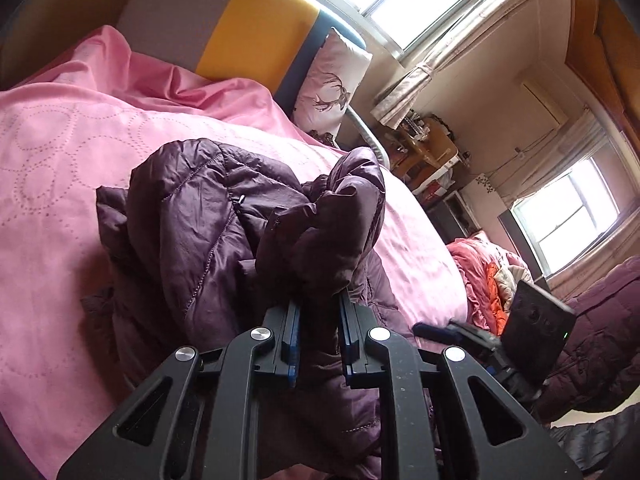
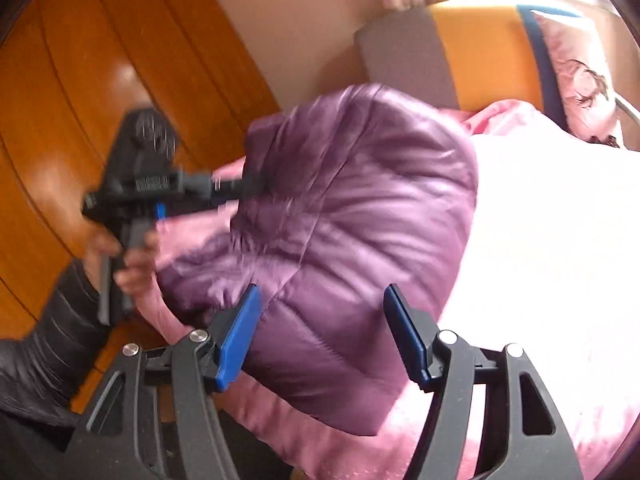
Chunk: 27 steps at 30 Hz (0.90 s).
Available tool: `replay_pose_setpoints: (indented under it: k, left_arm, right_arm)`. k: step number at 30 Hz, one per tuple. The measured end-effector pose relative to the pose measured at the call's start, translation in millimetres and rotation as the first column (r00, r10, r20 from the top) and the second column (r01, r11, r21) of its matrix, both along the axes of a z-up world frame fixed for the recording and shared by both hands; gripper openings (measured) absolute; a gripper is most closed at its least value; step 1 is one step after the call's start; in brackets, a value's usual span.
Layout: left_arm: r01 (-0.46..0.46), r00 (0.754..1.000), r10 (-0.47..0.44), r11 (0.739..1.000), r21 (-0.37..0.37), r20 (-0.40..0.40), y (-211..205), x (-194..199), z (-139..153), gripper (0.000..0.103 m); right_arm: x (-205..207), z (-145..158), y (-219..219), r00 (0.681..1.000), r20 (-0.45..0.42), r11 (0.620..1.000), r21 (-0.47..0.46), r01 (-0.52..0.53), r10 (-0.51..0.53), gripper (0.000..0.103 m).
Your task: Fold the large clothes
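A dark purple quilted jacket lies bunched on the pink bedspread. My left gripper is shut on a raised fold of it, with fabric pinched between the blue pads. In the right wrist view, which is blurred, the jacket fills the middle. My right gripper hovers over its near edge, open, with the pads clear of the cloth. A hand holds the left gripper at the jacket's left edge. The right gripper's black housing shows at the right of the left wrist view.
A grey, yellow and blue headboard and a deer-print pillow stand at the bed's far end. Red and orange bedding is heaped beside the bed. Another purple quilted garment is at the right. A wooden wardrobe stands close on the left.
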<state>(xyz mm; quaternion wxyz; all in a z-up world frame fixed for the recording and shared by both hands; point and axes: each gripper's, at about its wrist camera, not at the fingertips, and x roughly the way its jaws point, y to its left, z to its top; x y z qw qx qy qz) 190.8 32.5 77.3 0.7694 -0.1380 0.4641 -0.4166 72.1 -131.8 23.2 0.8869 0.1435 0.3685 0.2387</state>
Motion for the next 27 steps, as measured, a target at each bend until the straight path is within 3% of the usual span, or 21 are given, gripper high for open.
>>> replay_pose_setpoints:
  k: [1, 3, 5, 7, 8, 9, 10, 12, 15, 20, 24, 27]
  left_arm:
    - [-0.005, 1.0, 0.005, 1.0, 0.001, -0.001, 0.0, 0.2, 1.4, 0.019]
    - [-0.022, 1.0, 0.022, 1.0, -0.021, -0.002, 2.3, 2.6, 5.7, 0.059]
    - [-0.042, 0.999, 0.042, 0.998, -0.048, 0.002, 3.8, 5.2, 9.7, 0.074]
    - [-0.051, 0.998, 0.051, 0.999, -0.005, 0.024, -4.1, 10.9, 12.8, 0.073]
    - [-0.051, 0.998, 0.051, 0.999, 0.017, 0.029, -7.8, 13.1, 12.4, 0.061]
    - [-0.048, 0.999, 0.046, 0.997, 0.054, 0.029, -13.9, 16.8, 10.3, 0.032]
    - [-0.058, 0.998, 0.055, 0.994, 0.092, 0.032, -17.4, 19.4, 8.3, 0.022]
    - [-0.094, 0.995, 0.088, 0.986, 0.141, 0.045, -16.1, 19.8, 5.8, 0.012]
    - [-0.141, 0.99, 0.135, 0.973, 0.18, 0.047, 7.1, 14.8, -4.8, 0.012]
    - [-0.248, 0.967, 0.254, 0.922, 0.296, 0.018, 43.4, 15.9, -49.4, 0.012]
    - [-0.322, 0.942, 0.335, 0.899, 0.298, 0.006, 50.1, 16.2, -68.6, 0.019]
    - [-0.357, 0.93, 0.366, 0.893, 0.273, 0.021, 51.8, 9.9, -64.4, 0.024]
  right_arm:
    - [-1.5, -3.0, 10.8, 1.0, 0.012, 0.999, -0.036, -0.002, 0.003, 0.066]
    - [-1.9, -4.3, 31.0, 0.999, 0.036, 0.998, -0.07, -0.004, 0.007, 0.072]
    - [-1.7, -4.6, 42.4, 0.999, 0.05, 0.995, -0.098, -0.011, 0.016, 0.072]
    - [-1.2, -5.9, 52.6, 0.998, 0.06, 0.991, -0.132, -0.016, 0.024, 0.072]
    - [-1.1, -6.0, 56.8, 0.998, 0.061, 0.99, -0.139, -0.02, 0.029, 0.072]
    - [-1.0, -7.2, 64.5, 0.997, 0.064, 0.989, -0.148, -0.026, 0.035, 0.072]
    - [-0.5, -6.8, 70.1, 0.997, 0.069, 0.987, -0.16, -0.029, 0.04, 0.072]
    - [0.7, -6.3, 82.5, 0.996, 0.068, 0.985, -0.165, -0.051, 0.063, 0.072]
    - [-2.6, -11.1, 114.3, 0.988, 0.069, 0.969, -0.214, -0.121, 0.139, 0.072]
    - [11.7, -43.0, 165.3, 0.977, 0.039, 0.939, -0.287, -0.19, 0.209, 0.076]
    - [12.2, -54.6, 186.5, 0.966, 0.047, 0.899, -0.379, -0.218, 0.254, 0.083]
    - [10.5, -45.0, 170.4, 0.955, 0.02, 0.908, -0.314, -0.276, 0.297, 0.083]
